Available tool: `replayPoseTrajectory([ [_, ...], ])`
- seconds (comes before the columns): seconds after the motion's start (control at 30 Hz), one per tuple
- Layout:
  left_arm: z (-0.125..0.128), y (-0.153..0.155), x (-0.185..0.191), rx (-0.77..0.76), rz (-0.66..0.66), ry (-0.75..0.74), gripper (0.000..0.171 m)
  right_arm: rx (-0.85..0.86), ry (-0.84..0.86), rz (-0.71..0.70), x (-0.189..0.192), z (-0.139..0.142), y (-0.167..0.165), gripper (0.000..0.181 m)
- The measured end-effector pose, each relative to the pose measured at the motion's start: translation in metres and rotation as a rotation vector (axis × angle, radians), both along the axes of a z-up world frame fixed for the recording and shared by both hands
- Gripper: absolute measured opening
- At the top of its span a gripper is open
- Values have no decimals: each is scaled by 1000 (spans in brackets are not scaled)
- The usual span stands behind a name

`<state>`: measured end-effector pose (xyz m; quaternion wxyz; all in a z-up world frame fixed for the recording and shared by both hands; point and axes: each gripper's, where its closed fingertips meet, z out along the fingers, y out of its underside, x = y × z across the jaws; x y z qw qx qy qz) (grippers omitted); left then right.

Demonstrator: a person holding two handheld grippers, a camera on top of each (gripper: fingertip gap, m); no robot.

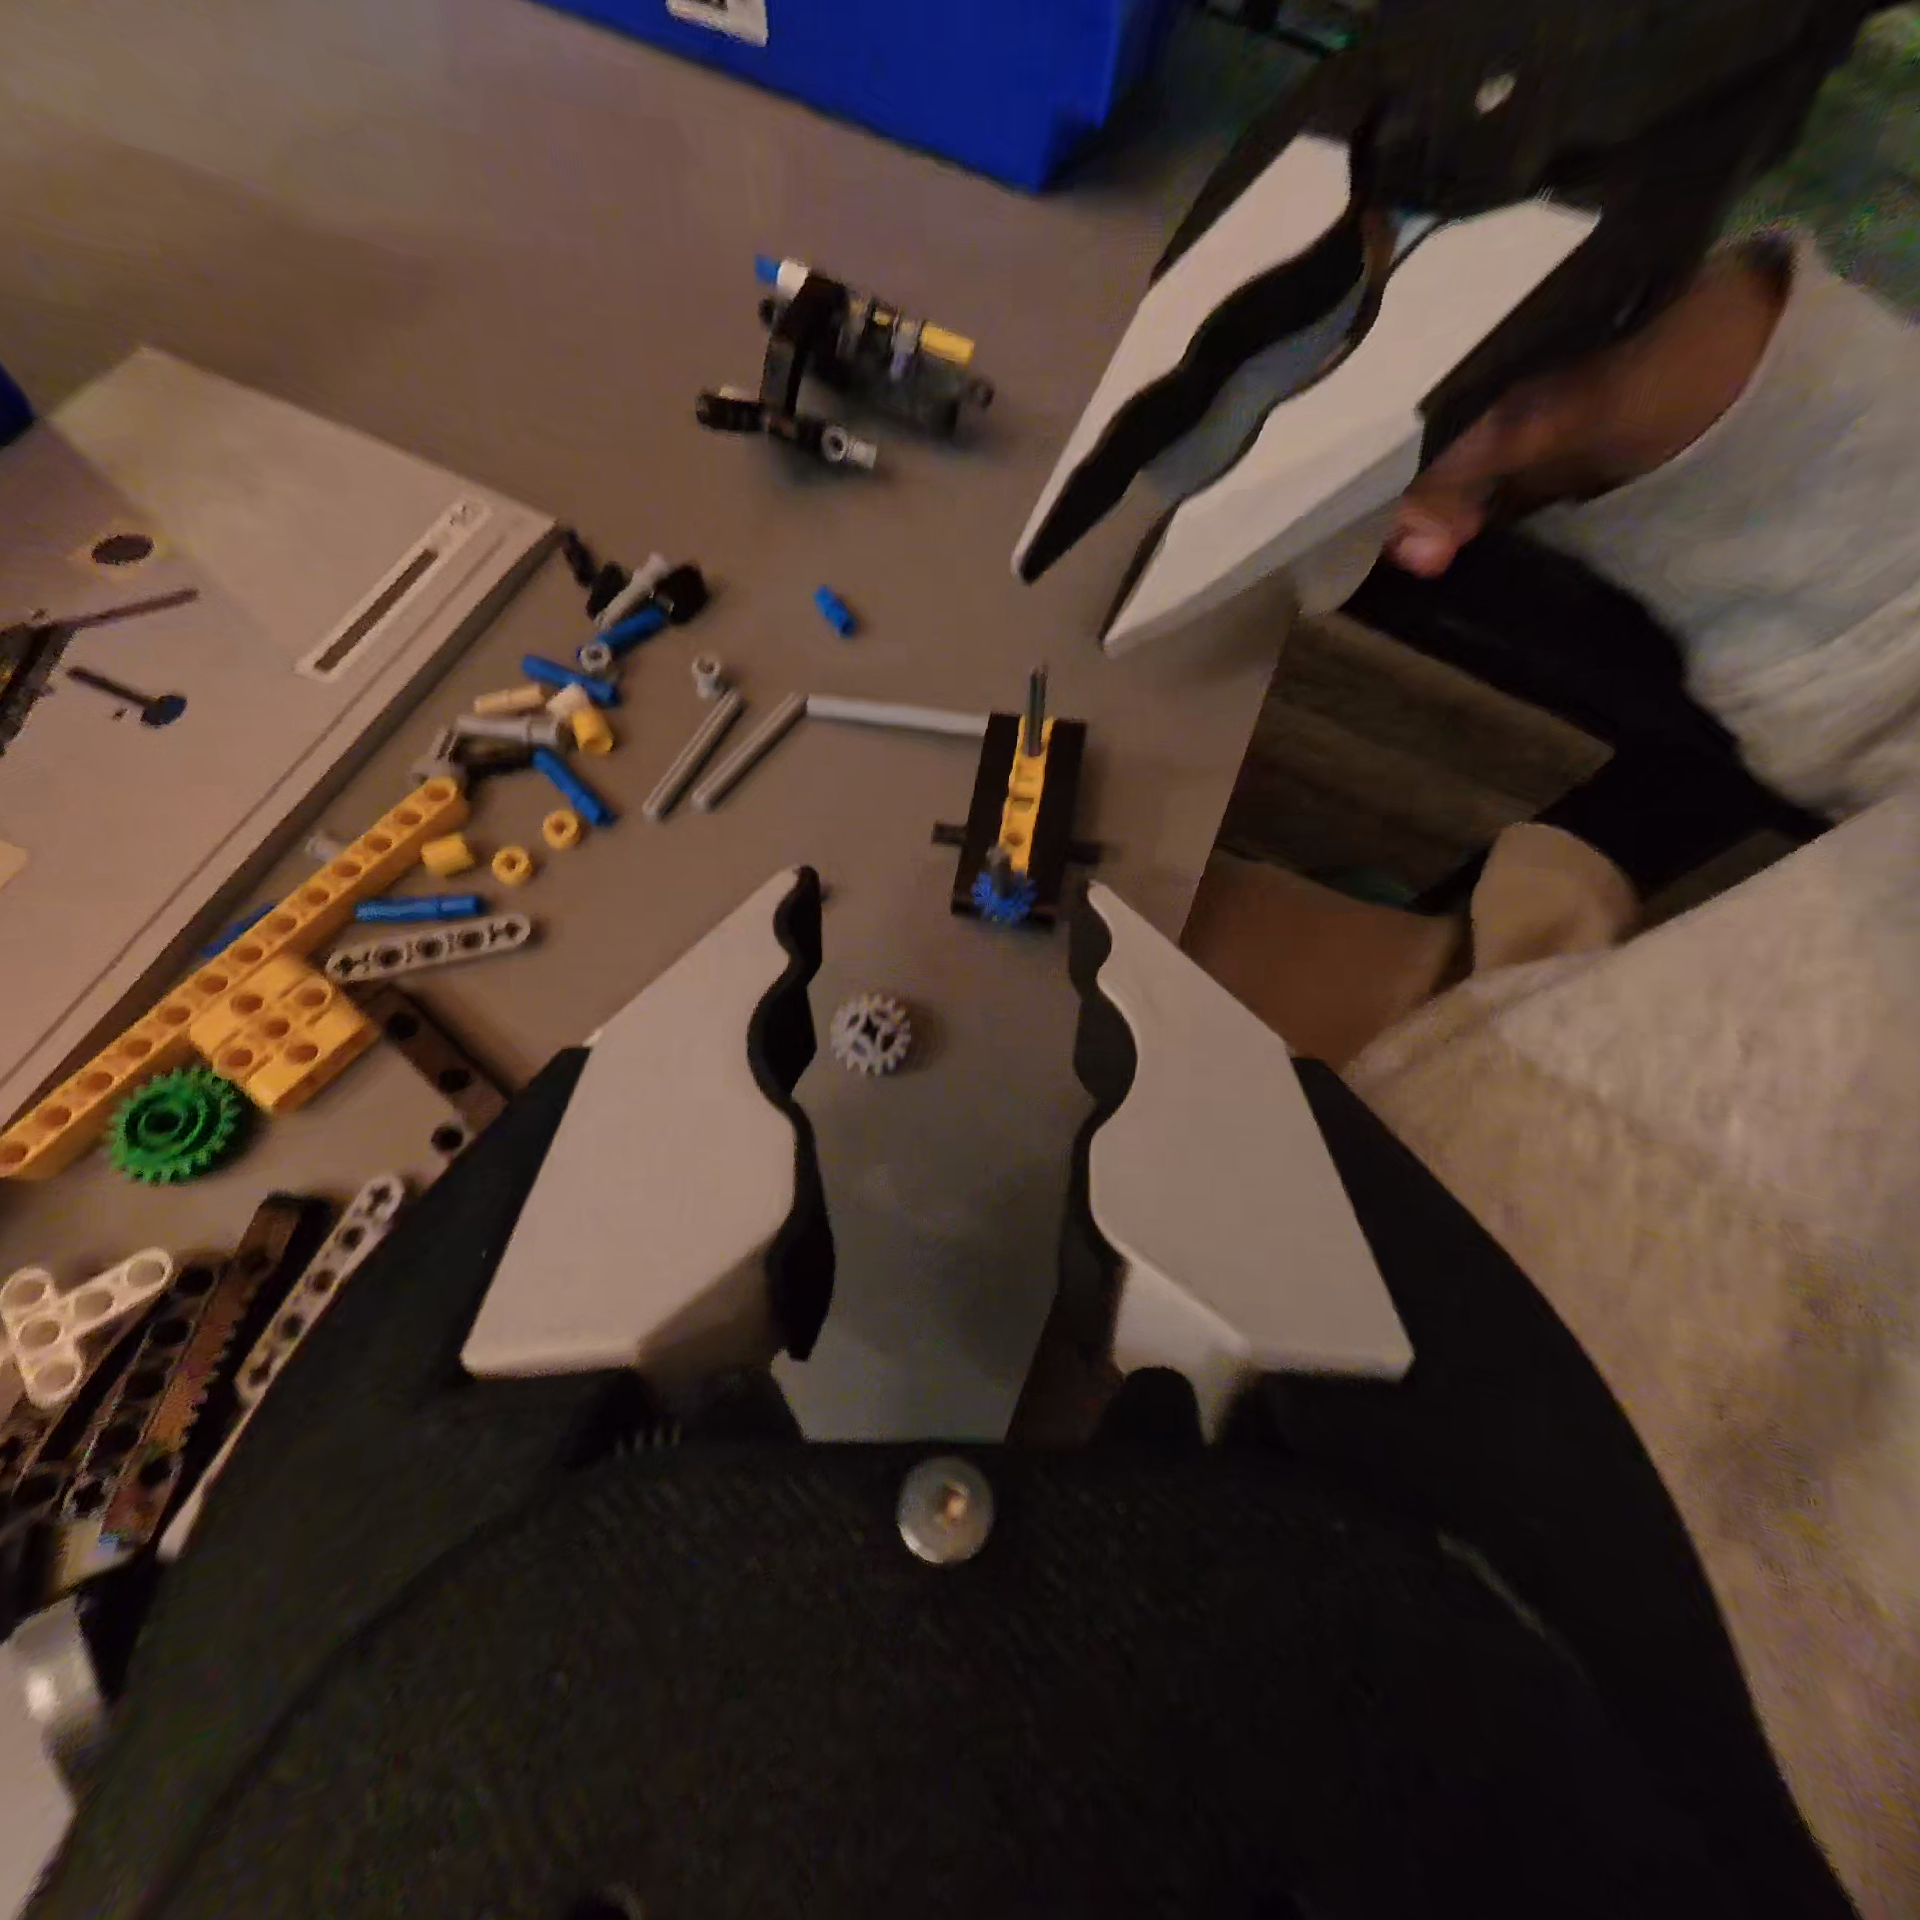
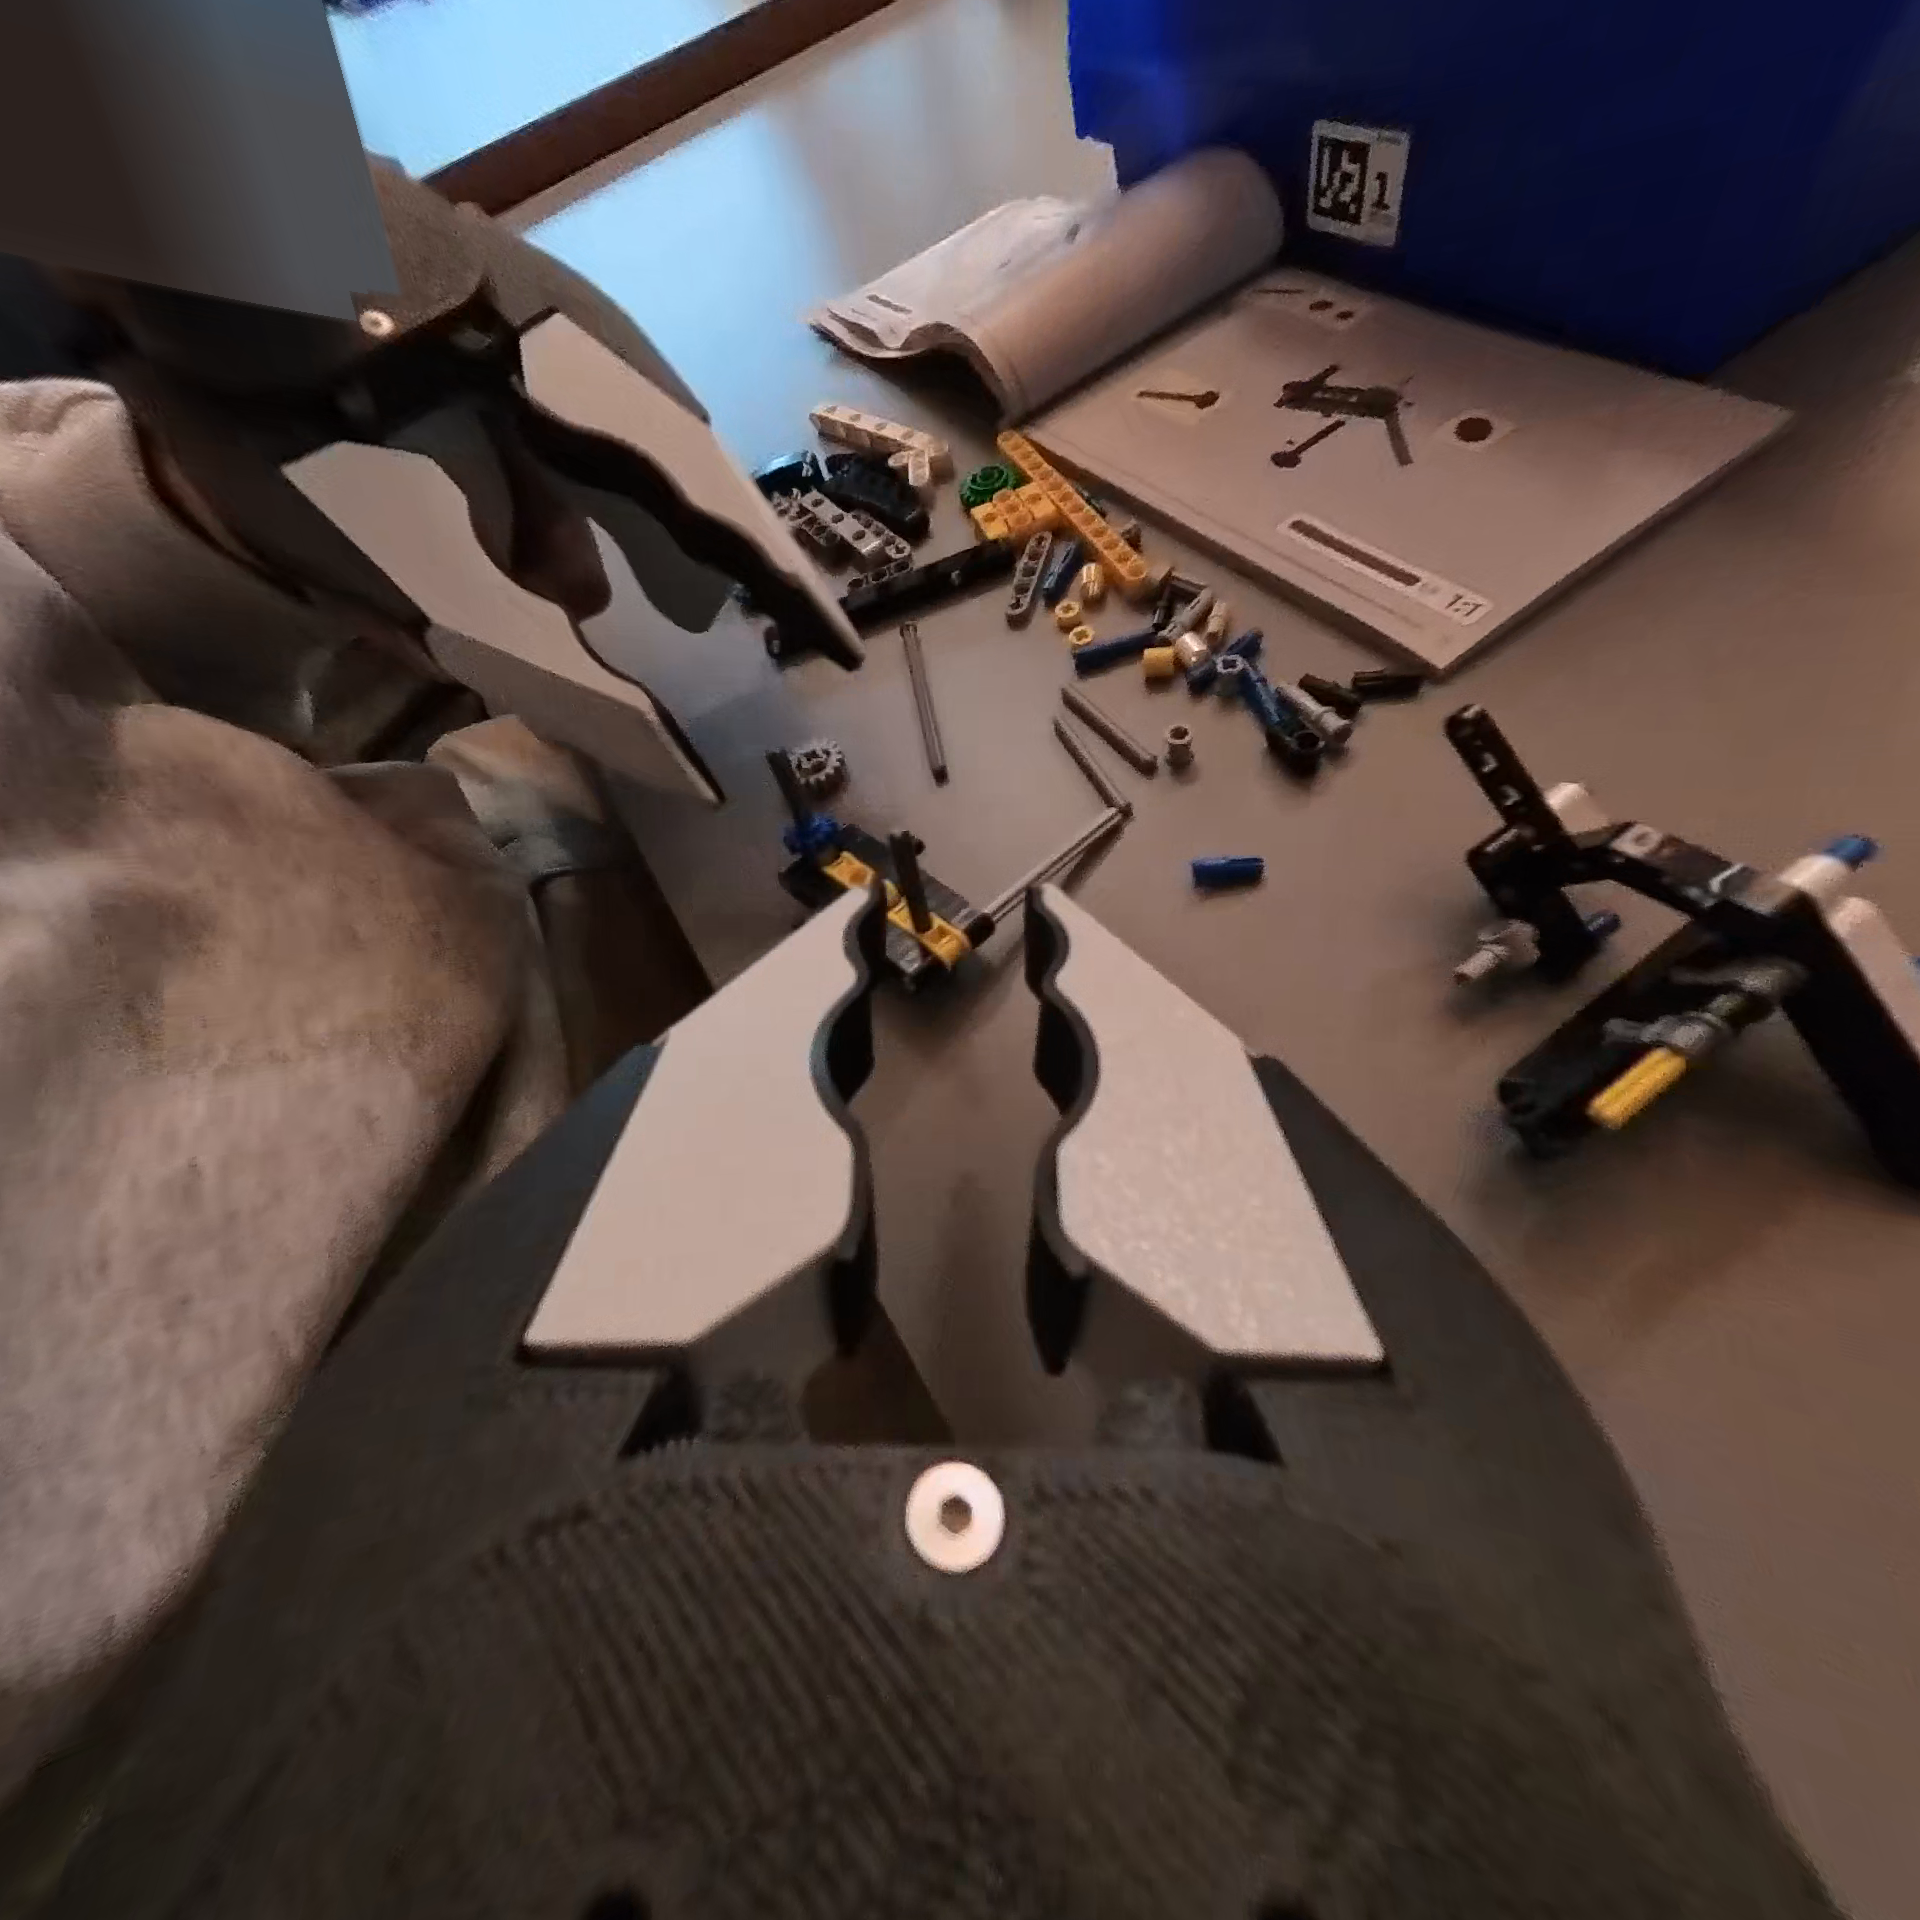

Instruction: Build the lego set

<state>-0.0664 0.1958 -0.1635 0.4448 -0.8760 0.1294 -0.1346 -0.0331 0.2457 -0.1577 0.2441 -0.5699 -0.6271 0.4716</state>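
A small black and yellow assembly (image 1: pixel 1023 810) with a blue gear at its near end and an upright axle lies near the table's right edge. A grey gear (image 1: pixel 871 1034) lies flat on the table, between the fingers of my left gripper (image 1: pixel 951 894), which is open and empty above it. My right gripper (image 2: pixel 951 904) is open and empty, with its tips just short of the small assembly (image 2: pixel 920 920). It shows in the left wrist view (image 1: pixel 1075 603) above and beyond that assembly. A larger black assembly (image 1: pixel 842 364) stands farther back.
Loose pins, bushes and axles (image 1: pixel 582 717), yellow beams (image 1: pixel 260 997) and a green gear (image 1: pixel 177 1127) lie at the left. An open instruction booklet (image 2: pixel 1351 468) and a blue bin (image 2: pixel 1558 156) are behind. A person's grey sleeve (image 1: pixel 1662 1143) is past the table's right edge. My hands' fingertips stand some 7 cm from each other.
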Motion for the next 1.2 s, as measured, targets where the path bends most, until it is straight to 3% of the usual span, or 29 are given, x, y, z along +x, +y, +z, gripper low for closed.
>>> replayPoseTrajectory([
  [0.13, -3, 17, 15, -13, -60, 15, 49, -58, 50, -12, 3, 9, 4, 24],
  [0.33, -28, 30, 35, -143, -154, 70, 46, -102, 109, -56, 5, 19, 13, 24],
  [0.47, -24, 37, 38, -146, -157, 59, 22, -85, 101, -58, 4, 17, 12, 25],
  [0.57, -21, 39, 35, -140, -135, 29, 22, -70, 84, -46, 4, 14, 10, 26],
  [0.67, -10, 41, 30, -109, -98, -70, 23, -60, 69, -22, 5, 12, 5, 26],
  [0.87, 17, 43, 21, -58, -31, -418, 22, 43, 99, -38, 2, 13, 4, 23],
  [1.2, 27, 39, 23, -49, -62, -506, 22, 191, 44, -38, -3, -1, 1, 25],
])
